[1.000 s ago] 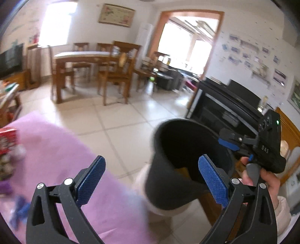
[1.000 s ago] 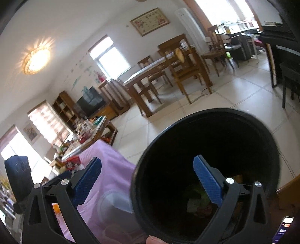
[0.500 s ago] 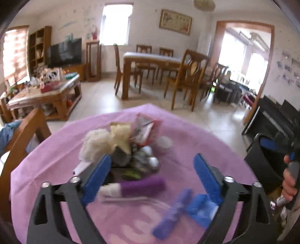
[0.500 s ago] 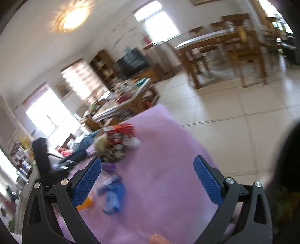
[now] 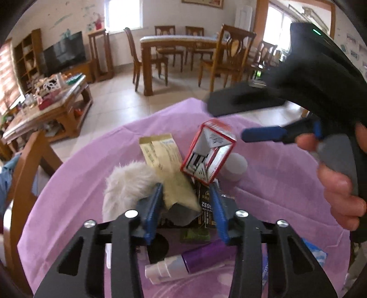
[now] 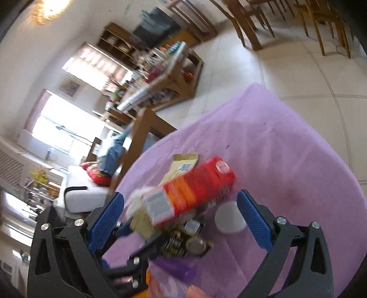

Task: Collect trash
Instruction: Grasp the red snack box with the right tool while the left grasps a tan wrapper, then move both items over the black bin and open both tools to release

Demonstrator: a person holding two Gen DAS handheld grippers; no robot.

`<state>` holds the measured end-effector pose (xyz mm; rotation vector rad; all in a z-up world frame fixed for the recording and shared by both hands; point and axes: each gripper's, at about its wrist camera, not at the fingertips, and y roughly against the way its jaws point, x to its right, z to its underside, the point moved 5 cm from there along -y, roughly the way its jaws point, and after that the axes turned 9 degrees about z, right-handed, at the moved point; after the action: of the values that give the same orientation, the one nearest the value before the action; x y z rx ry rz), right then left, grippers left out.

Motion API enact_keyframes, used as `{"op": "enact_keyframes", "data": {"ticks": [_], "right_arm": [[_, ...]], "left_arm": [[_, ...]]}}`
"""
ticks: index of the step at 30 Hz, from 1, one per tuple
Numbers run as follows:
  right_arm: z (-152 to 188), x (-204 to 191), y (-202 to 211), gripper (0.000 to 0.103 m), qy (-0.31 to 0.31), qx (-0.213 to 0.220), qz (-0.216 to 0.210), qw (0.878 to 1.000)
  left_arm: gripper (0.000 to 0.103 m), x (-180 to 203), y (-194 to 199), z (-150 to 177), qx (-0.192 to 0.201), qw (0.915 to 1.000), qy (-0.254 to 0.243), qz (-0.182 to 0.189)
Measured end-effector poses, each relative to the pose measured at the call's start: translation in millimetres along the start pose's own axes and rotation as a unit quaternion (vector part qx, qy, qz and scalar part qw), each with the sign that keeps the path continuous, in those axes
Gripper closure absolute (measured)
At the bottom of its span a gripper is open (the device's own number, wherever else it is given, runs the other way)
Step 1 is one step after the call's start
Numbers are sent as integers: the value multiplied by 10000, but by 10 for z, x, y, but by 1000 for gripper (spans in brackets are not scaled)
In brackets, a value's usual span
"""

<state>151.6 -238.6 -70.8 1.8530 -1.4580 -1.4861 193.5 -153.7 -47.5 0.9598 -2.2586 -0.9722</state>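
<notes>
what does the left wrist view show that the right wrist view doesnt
Only the left wrist view shows the fluffy white item, the purple tube with a white cap, the dining table, and the hand holding the right gripper.

Only the right wrist view shows the red carton's printed side, a ceiling lamp, and both right jaws standing wide apart.

Both show the purple cloth, the red carton, the yellowish packet, a white disc, and the left gripper, whose jaws have just been closing around the dark wrapper pile.

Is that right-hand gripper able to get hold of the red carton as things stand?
Probably yes. The right gripper stands open, the red carton lies between its fingers on top of the pile, and nothing covers it. The left gripper works lower, on the yellow packet.
</notes>
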Motion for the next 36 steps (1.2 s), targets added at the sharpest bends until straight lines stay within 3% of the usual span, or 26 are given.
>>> {"op": "enact_keyframes", "data": {"ticks": [4, 6, 8, 12, 13, 14, 21, 27, 31, 36], "right_arm": [[59, 52, -160, 8, -131, -358, 55, 9993], [122, 86, -217, 18, -146, -462, 21, 9988], [169, 129, -170, 39, -209, -421, -212, 9987], [127, 144, -24, 53, -288, -156, -476, 9983], [162, 139, 49, 64, -241, -29, -519, 9984], [153, 131, 89, 68, -208, 51, -513, 9985], [274, 154, 475, 69, 35, 603, -666, 9959], [463, 162, 817, 69, 136, 933, -1025, 9903], [595, 190, 1149, 69, 203, 1334, -1193, 9836], [791, 288, 1658, 69, 450, 2080, -1003, 9719]], "left_arm": [[69, -41, -41, 47, -35, 9998, 205, 78], [72, -67, -45, 66, -35, 9996, 268, 91], [74, -69, -44, 82, -6, 9995, 289, 116], [83, -110, -29, 96, 85, 9991, 398, 88], [84, -116, -9, 94, 138, 9990, 420, 92], [86, -126, 9, 100, 194, 9988, 447, 102], [88, -117, 223, 175, 563, 9964, 534, 332], [88, 63, 637, 176, 1164, 9900, 466, 642], [88, 291, 910, 220, 1462, 9855, 380, 773], [88, 630, 1174, 256, 1751, 9798, 225, 943]]}}
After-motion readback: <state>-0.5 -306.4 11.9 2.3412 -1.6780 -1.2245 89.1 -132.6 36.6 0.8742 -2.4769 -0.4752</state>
